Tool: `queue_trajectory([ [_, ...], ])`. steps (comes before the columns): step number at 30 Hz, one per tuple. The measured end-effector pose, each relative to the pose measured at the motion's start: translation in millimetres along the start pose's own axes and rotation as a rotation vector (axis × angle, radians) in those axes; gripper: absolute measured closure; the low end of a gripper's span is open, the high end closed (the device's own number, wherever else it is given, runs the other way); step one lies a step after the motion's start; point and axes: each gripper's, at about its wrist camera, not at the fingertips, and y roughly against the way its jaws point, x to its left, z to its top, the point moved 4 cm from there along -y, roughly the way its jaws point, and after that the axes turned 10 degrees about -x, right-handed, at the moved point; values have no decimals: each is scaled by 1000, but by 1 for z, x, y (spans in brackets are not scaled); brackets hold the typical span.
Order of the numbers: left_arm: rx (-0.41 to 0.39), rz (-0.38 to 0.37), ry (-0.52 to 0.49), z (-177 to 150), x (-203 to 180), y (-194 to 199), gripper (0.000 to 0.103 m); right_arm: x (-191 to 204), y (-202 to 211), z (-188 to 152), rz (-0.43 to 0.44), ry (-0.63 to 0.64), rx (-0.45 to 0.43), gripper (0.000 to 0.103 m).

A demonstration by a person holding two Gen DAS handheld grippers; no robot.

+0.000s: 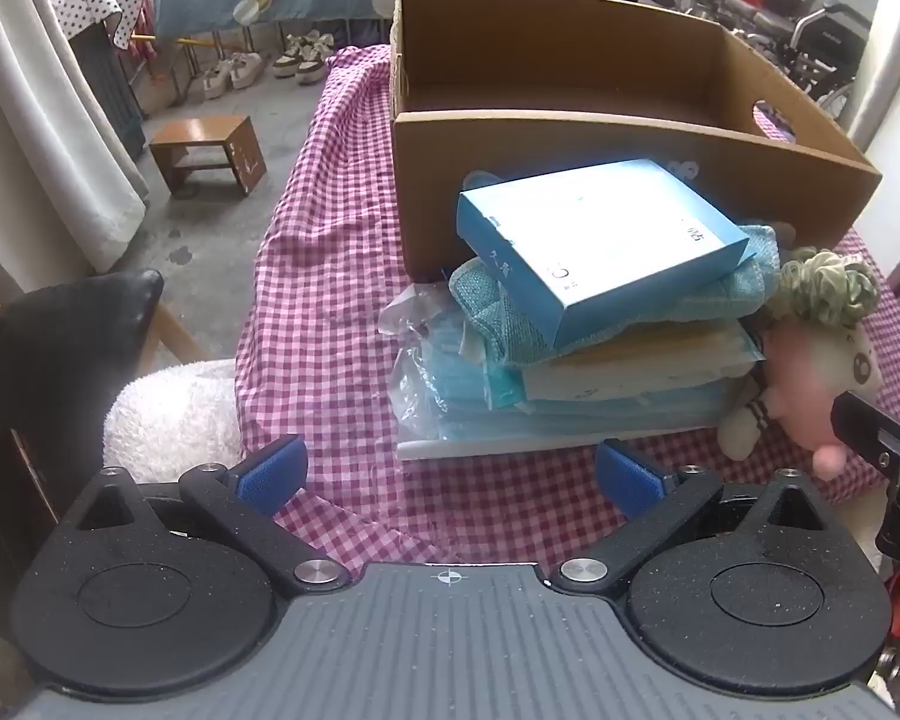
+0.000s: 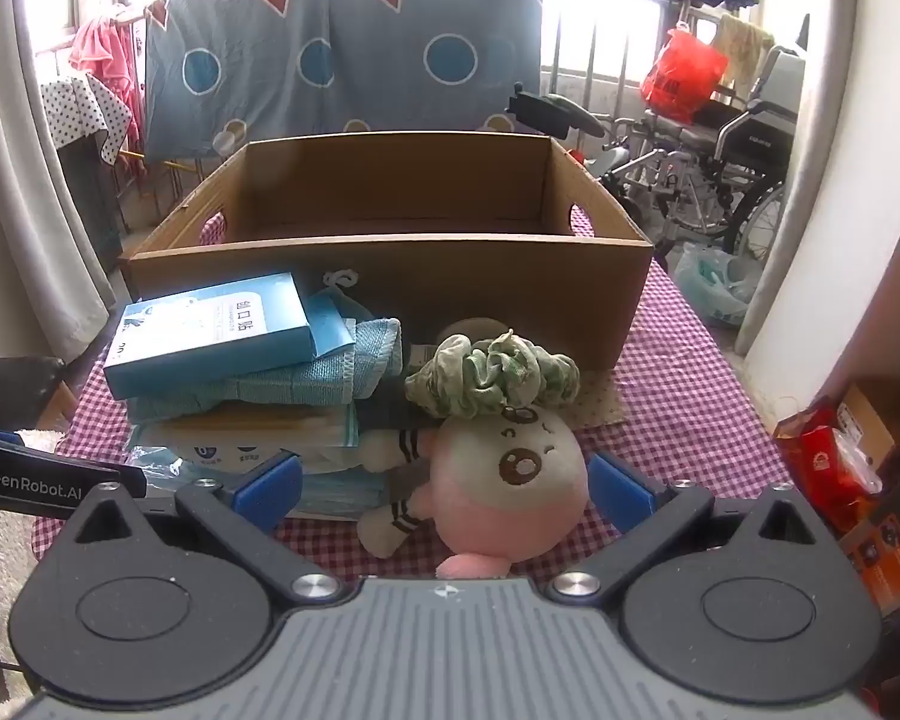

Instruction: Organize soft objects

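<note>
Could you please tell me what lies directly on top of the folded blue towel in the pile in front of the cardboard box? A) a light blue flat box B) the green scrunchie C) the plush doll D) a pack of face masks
A: the light blue flat box rests on the folded blue towel.

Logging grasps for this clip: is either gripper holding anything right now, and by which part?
Nothing held: left gripper and right gripper both open.

Black gripper (image 1: 450, 474) linkages, blue pads (image 1: 270, 474), silver screws, ribbed grey housing.
</note>
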Motion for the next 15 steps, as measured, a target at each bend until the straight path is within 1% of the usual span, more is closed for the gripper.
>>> queue_trajectory([
  [6,-3,0,9,0,0,0,0,-2,-1,2,27,-24,35,0],
  [7,-4,4,7,1,4,0,0,-1,-3,0,25,-11,41,0],
  [10,-3,21,-15,1,3,3,0,1,-1,0,25,-7,38,0],
  [15,-4,24,-14,-2,2,5,0,0,-1,1,28,-10,46,0],
])
